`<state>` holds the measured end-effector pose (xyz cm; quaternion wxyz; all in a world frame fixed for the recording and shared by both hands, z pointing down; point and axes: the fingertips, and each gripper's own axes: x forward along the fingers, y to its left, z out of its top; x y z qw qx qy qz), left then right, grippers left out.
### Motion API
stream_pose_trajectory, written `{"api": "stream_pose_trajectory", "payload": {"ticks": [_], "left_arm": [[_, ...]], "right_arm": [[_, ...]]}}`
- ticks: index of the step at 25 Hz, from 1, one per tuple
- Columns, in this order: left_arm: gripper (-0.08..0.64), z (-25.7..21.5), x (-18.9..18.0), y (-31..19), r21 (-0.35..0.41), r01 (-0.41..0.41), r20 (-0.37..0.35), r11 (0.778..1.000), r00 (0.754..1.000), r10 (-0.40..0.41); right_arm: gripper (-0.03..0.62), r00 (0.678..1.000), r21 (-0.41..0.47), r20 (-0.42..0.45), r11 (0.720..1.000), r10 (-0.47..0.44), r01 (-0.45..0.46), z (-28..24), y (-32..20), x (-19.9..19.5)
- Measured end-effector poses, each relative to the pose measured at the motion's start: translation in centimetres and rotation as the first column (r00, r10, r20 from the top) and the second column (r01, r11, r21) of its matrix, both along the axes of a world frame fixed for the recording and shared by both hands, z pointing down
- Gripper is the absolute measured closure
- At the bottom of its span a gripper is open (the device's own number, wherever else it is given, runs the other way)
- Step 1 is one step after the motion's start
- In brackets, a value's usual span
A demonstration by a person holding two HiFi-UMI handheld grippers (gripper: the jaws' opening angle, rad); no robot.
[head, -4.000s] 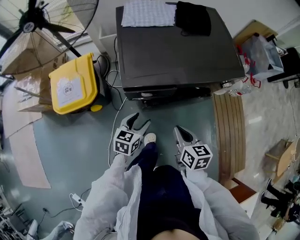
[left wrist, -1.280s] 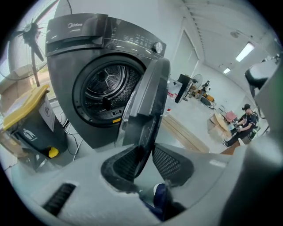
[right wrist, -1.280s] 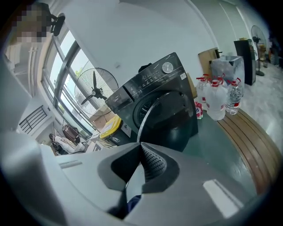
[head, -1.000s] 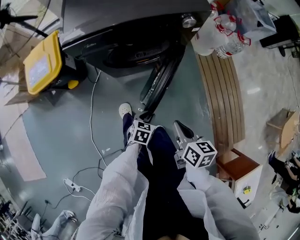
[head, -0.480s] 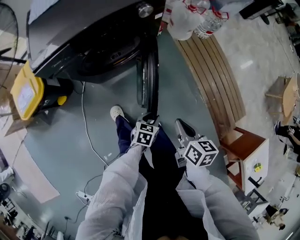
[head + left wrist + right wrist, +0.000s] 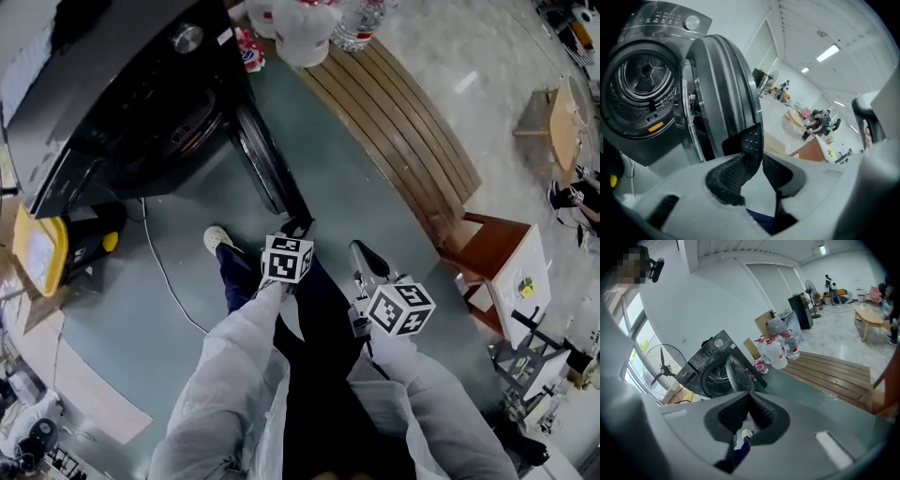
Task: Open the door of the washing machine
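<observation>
The dark washing machine (image 6: 122,84) stands at the upper left, its drum (image 6: 644,77) exposed. Its round door (image 6: 262,164) is swung wide out over the floor. My left gripper (image 6: 298,225) sits at the door's free edge. In the left gripper view the door (image 6: 726,93) looms just behind the left finger (image 6: 752,140). The left gripper (image 6: 761,150) has just been closing a little; a narrow gap shows between the pads with nothing in it. My right gripper (image 6: 359,251) hangs to the right, away from the door, fingertips together and empty (image 6: 750,397).
A slatted wooden bench (image 6: 403,122) runs along the right, with bags and water bottles (image 6: 305,28) at its far end. A brown cabinet (image 6: 487,253) stands at the right, a yellow box (image 6: 42,248) at the left. A cable (image 6: 159,272) crosses the floor by the person's shoe (image 6: 217,239).
The door has swung further out from the machine, and the left gripper has stayed at its free edge. The whole view has turned, so the machine now lies more to the left.
</observation>
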<state>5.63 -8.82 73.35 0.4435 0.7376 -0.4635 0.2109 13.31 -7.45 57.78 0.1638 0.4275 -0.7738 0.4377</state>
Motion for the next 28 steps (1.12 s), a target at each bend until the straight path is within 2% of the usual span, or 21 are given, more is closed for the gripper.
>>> {"api": "stream_pose_trajectory", "payload": {"ticks": [11,17,21,24,28], "left_arm": [[0.464,-0.3,6.2,-5.4,0.011,0.03,-0.068,0.999,0.997,-0.03],[0.502,-0.4,9.0,-7.4,0.014,-0.044,-0.118,0.999,0.992,0.045],[0.474,-0.5,9.9,-8.0,0.021,-0.078,-0.161,0.997,0.984,0.081],[0.403,-1.5,10.6,-8.4,0.044,-0.088,-0.204,0.995,0.974,0.095],[0.399,-4.0,10.2,-7.6,0.064,-0.114,-0.201,0.991,0.972,0.124]], "right_arm": [[0.58,0.988,-0.006,-0.019,0.988,0.151,-0.151,0.5,-1.2,7.0],[0.58,0.977,-0.009,-0.03,0.977,0.211,-0.212,0.7,-1.7,9.5],[0.579,0.976,0.0,-0.032,0.976,0.217,-0.218,0.8,-1.8,9.4],[0.58,0.974,0.012,-0.022,0.974,0.225,-0.225,0.2,-1.8,9.5],[0.58,0.979,0.035,-0.014,0.979,0.201,-0.201,-1.2,-1.6,9.3]]}}
